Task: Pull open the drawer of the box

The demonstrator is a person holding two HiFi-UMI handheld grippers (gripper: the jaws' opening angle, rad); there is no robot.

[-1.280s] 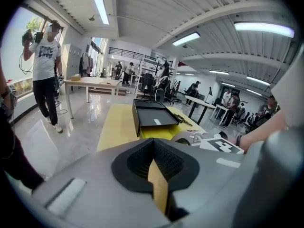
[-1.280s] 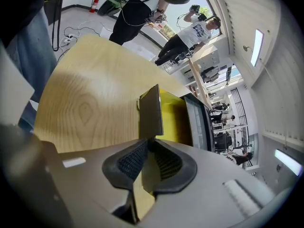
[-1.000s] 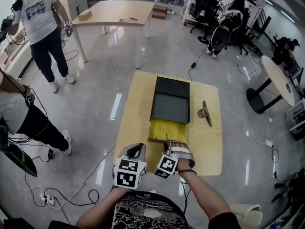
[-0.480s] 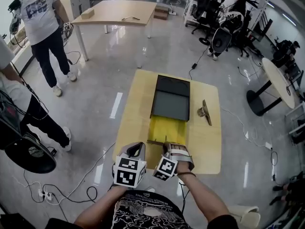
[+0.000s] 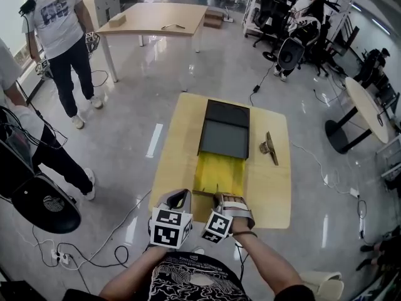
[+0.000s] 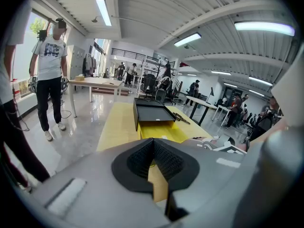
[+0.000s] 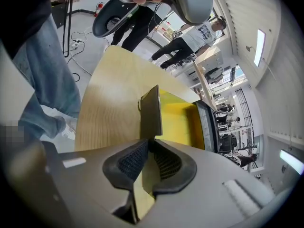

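Here my right gripper [image 7: 149, 145] is clamped on the front panel [image 7: 151, 110] of the yellow drawer [image 5: 220, 170], a grip the head view hides under the gripper's body. The drawer juts from the black box [image 5: 224, 130]. My left gripper [image 6: 153, 144] is pinched together, empty.

Overhead, two low close-ups; drawer [image 5: 219, 171] shared

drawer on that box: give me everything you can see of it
The drawer is a shallow tray with a bright yellow inside and a thin, dark front panel standing upright. It looks like card or thin board. It sits partly out of the dark box, extended toward the person and flat on the light wooden table. The right gripper is shut on the front panel's edge.
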